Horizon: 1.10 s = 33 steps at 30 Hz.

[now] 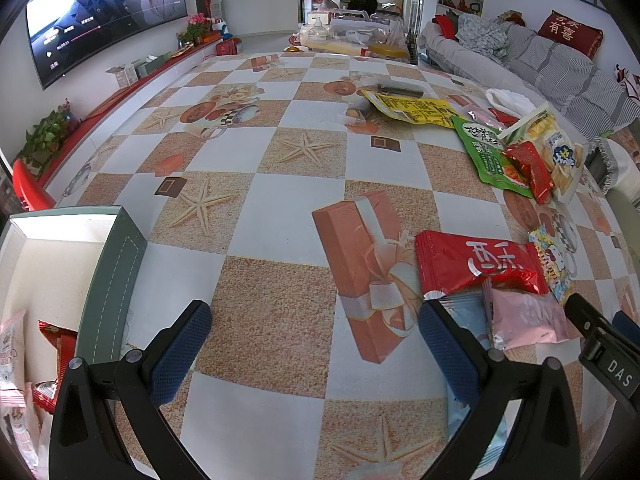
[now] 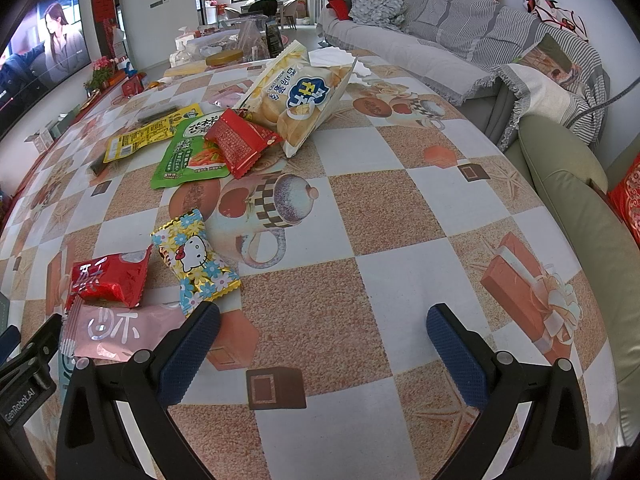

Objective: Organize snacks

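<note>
Both grippers hang released — left gripper (image 1: 316, 344), right gripper (image 2: 324, 344). Snack packets (image 2: 120, 308) lie between them. A box (image 1: 108, 276) sits far left — packets inside.

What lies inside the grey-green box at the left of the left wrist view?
The grey-green box holds a pink packet and red packets. The frame edge and the gripper hide the rest.

The left claw (image 1: 316, 344) and right claw (image 2: 323, 344) have matt black plastic arms with dimpled blue rubbery pads (image 1: 180, 356). Ahead of both, the surface (image 2: 384, 300) wears a smooth printed cloth with a slight sheen. Left of the right claw lie a glossy red foil packet (image 2: 108, 280) and a matt pink packet (image 2: 120, 332). Left of the left claw stands a matt cardboard box (image 1: 108, 280).
</note>
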Each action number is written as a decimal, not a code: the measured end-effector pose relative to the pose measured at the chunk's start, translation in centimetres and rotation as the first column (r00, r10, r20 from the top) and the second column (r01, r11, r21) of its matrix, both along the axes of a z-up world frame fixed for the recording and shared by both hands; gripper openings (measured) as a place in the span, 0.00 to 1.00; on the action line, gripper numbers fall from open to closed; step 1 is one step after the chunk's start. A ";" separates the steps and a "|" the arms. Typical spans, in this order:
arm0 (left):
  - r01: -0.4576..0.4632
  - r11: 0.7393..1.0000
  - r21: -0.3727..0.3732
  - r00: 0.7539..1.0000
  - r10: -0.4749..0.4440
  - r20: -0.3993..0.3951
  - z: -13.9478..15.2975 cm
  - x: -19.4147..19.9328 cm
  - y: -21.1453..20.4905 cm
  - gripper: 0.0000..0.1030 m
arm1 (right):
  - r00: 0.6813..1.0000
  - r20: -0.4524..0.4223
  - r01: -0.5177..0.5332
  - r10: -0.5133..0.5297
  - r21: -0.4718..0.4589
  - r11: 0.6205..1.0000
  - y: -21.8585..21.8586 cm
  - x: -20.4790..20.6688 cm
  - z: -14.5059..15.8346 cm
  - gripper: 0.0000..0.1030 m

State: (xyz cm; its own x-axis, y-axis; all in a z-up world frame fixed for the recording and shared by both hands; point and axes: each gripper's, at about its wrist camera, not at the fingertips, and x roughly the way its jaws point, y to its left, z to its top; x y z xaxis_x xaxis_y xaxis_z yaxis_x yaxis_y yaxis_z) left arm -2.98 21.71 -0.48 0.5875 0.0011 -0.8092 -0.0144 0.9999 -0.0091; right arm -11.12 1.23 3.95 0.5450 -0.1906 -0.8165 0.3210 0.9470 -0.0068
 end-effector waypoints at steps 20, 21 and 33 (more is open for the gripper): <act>0.000 1.000 0.000 1.000 0.000 0.000 0.0 -0.1 0.0 1.00 | 1.000 0.000 -0.001 0.001 0.001 1.000 0.0 0.0 0.0 1.00; 0.000 1.000 0.000 1.000 0.000 0.000 0.0 -0.1 0.0 1.00 | 1.000 0.000 -0.001 0.001 0.000 1.000 -0.1 0.0 0.0 1.00; -0.032 0.999 0.000 0.996 0.032 -0.085 0.2 0.7 -0.1 1.00 | 0.933 -0.255 -0.233 0.255 0.111 0.966 -0.1 2.9 -0.1 1.00</act>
State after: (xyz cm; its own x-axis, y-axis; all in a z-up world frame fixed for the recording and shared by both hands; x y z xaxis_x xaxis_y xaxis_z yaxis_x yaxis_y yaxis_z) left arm -2.26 21.64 -0.24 0.5163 0.0180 -0.8562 -0.0473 0.9989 -0.0075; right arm -8.21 1.15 3.87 0.3286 -0.0095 -0.9444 0.0767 0.9969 0.0166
